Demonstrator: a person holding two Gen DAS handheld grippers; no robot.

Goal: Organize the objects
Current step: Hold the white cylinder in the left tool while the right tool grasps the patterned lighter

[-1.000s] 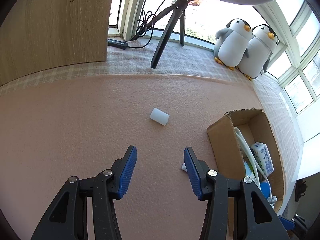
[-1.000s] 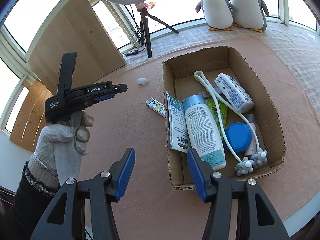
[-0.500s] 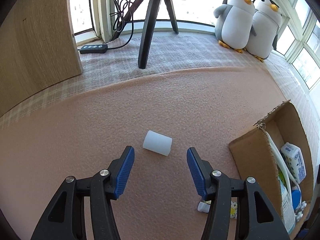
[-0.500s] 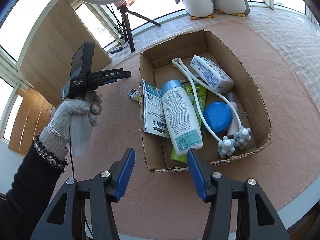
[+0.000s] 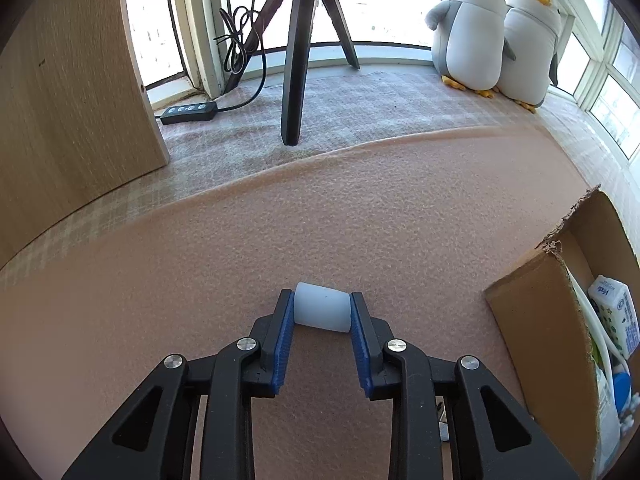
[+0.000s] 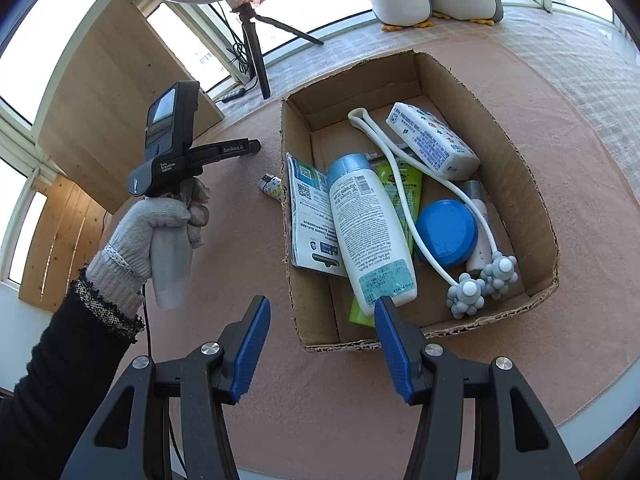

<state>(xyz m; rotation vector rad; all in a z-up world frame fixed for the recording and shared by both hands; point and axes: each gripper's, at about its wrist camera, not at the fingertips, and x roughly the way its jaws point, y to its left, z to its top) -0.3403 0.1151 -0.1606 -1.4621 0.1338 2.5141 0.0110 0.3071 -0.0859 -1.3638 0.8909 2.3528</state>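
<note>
A small white cylinder lies on the pink mat, and my left gripper is shut on it, one blue pad against each end. An open cardboard box stands to its right. In the right wrist view my right gripper hangs open above the near left corner of the box, holding nothing. Inside lie a white bottle, a blue lid, a white pack and several other items. A small patterned tube rests on the mat beside the box's left wall. A gloved hand holds the left gripper.
A black tripod and a cabled controller stand on the checked cloth at the back. Two penguin plush toys sit at the back right. A wooden board leans at the left. The table edge runs close behind the box.
My left gripper moved forward and down to the white cylinder and shut on it. My right gripper shifted a little, staying open over the box's near corner.
</note>
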